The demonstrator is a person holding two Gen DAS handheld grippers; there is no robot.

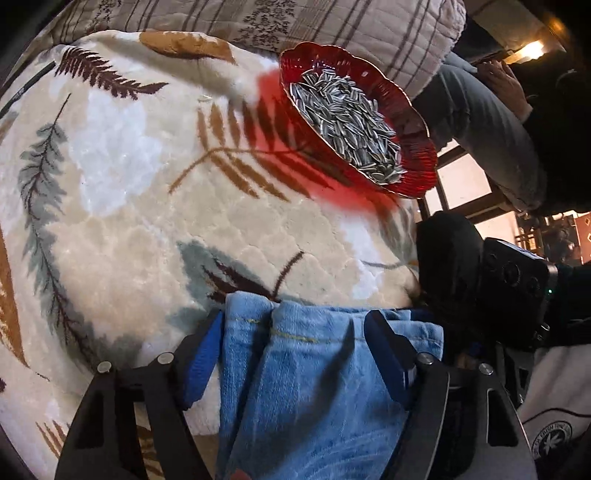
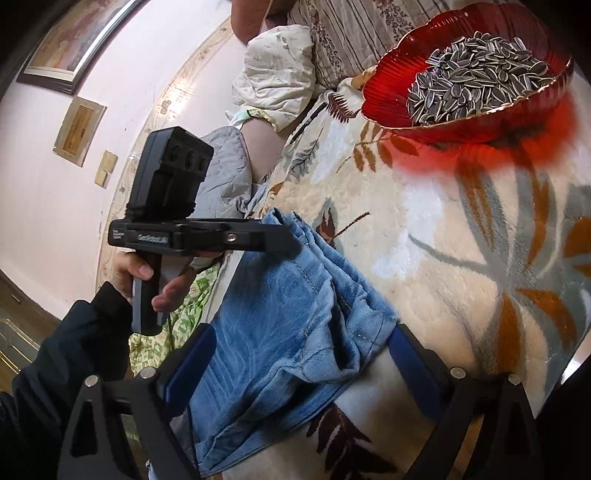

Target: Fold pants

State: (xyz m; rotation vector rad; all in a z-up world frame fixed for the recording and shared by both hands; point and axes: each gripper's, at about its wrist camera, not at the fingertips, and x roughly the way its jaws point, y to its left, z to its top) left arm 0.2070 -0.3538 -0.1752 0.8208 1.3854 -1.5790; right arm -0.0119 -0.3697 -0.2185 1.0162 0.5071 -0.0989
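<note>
Both grippers [image 1: 295, 354] [image 2: 303, 365] straddle bunched, faded blue pants [image 2: 280, 325].

— Where is there room to pass?

— The blanket [image 1: 122, 206] lies bare across the left and middle of the left wrist view, and at lower right of the right wrist view.

— What blocks?

— The red bowl [image 2: 384, 92] of sunflower seeds [image 1: 347, 125], upper right in both views. The quilted bedding [image 1: 332, 29] bounds the top edge, and a seated person's knee [image 1: 480, 125] crowds the right.
</note>
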